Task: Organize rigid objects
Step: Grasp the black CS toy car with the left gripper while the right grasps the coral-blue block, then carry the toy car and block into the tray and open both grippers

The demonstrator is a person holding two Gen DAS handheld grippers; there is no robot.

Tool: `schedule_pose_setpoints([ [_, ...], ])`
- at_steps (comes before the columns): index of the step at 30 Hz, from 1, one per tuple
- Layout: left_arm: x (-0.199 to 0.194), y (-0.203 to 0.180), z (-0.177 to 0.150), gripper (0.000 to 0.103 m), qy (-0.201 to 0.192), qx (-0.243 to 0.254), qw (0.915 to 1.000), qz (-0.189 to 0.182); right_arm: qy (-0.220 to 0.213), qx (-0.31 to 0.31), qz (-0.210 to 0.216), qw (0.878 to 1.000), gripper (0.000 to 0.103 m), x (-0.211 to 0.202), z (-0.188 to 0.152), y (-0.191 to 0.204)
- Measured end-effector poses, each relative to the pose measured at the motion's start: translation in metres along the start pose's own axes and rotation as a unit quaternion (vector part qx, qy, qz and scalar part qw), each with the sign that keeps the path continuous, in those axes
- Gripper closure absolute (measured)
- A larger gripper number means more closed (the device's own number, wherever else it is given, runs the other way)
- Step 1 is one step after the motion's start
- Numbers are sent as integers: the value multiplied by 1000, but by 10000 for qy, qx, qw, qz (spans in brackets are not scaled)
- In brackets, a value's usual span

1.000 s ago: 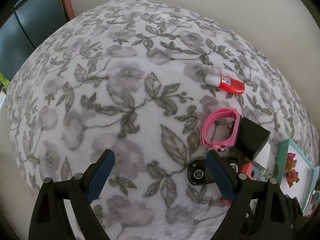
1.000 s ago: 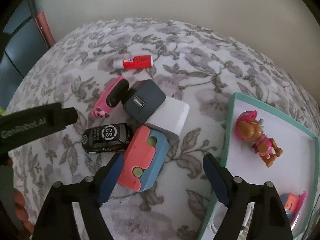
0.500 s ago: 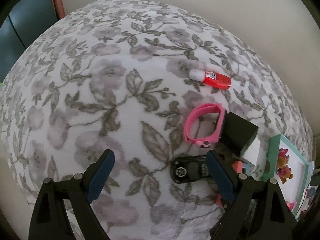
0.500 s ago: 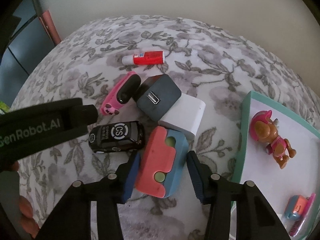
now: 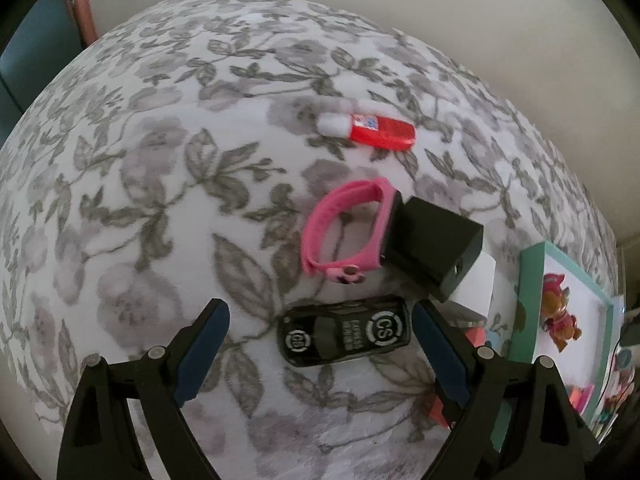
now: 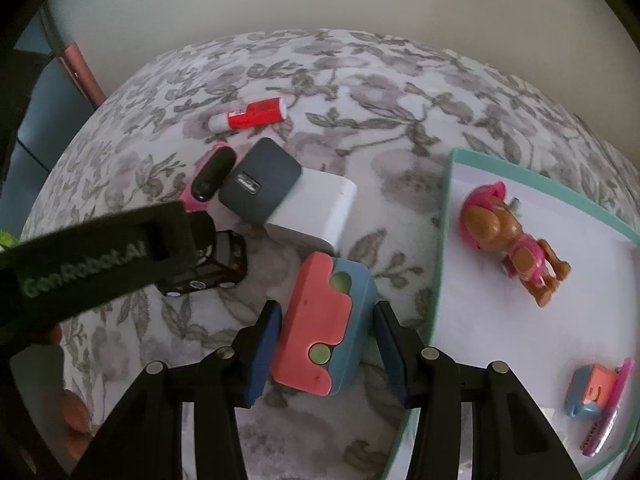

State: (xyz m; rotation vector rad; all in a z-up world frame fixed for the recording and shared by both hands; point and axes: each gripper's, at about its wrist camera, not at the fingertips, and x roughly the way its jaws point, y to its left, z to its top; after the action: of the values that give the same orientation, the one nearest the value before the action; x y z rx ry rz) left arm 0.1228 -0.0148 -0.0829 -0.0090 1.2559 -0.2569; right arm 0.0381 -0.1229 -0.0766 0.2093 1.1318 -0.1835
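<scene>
Pink-and-blue block [image 6: 324,328] sits between right gripper [image 6: 326,354] fingers, contact unclear; off-centre squeeze could twist it toward tray [image 6: 440,264]. Left gripper [image 5: 320,354] wide over black car [image 5: 346,330].

Left gripper [image 6: 100,248] hides most of the black toy car [image 6: 224,260]

On the floral cloth [image 6: 400,92]: one red glue stick [image 6: 256,114], one pink wristband [image 5: 344,232], one dark charger cube [image 6: 260,181], one white charger cube [image 6: 320,212], one black toy car [image 5: 346,330] and one pink-and-blue block [image 6: 324,326]. In the one teal tray [image 6: 442,240] at right: one pup figure [image 6: 508,240] and one small blue-and-orange toy [image 6: 592,392].
</scene>
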Motion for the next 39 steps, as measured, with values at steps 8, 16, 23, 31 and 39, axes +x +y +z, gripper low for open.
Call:
schedule_pose_setpoints([
  [8,13,-9,0,10,81,186,9997,106,0,-41,43,10000,54,-3,-4,-1],
  [16,12,-4,-3,27,182,119,9997,-121,4,-31,95,10000,54,-3,-6,-2],
  [23,4,3,-8,27,236,66,9996,-133,19,-17,107,9999,54,-2,-6,-1],
  [31,-25,6,-5,27,-17,67,9996,-270,-80,-34,96,9999,55,-14,-7,-1],
  [39,-73,5,-2,27,-616,110,9972,-417,-372,79,167,9991,55,-39,-3,-6],
])
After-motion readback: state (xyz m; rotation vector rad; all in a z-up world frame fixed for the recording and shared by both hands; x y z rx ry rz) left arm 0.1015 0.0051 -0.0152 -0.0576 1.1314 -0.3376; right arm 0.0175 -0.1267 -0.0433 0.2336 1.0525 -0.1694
